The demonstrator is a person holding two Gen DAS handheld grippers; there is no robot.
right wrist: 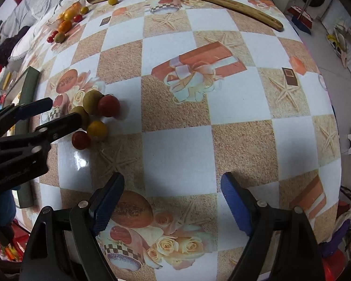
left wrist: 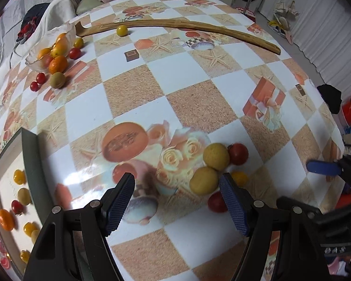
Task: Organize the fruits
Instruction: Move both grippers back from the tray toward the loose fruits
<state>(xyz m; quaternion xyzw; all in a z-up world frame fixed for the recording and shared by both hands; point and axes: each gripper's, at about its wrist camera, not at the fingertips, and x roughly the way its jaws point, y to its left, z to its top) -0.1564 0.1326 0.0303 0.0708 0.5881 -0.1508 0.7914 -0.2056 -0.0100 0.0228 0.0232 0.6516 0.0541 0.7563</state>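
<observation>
Left gripper (left wrist: 177, 187) fingers wide, empty, low over the desk (left wrist: 199, 75) beside a fruit cluster (left wrist: 216, 164) near its right finger. Right gripper (right wrist: 173, 192) fingers wide, empty, over bare desk. More fruit by the glass bowl (left wrist: 35, 63) at far left; several lie in the tray (left wrist: 30, 154). Wooden stick (left wrist: 175, 24) far.

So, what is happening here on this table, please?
A person with two handheld tools is sorting small fruits. The left claw is open, close to a cluster of fruits on the patterned table; it holds nothing yet. The right claw is also open and empty, over bare table. Several fruits already lie in the white tray at the left. More wait by the glass bowl far back.
</observation>
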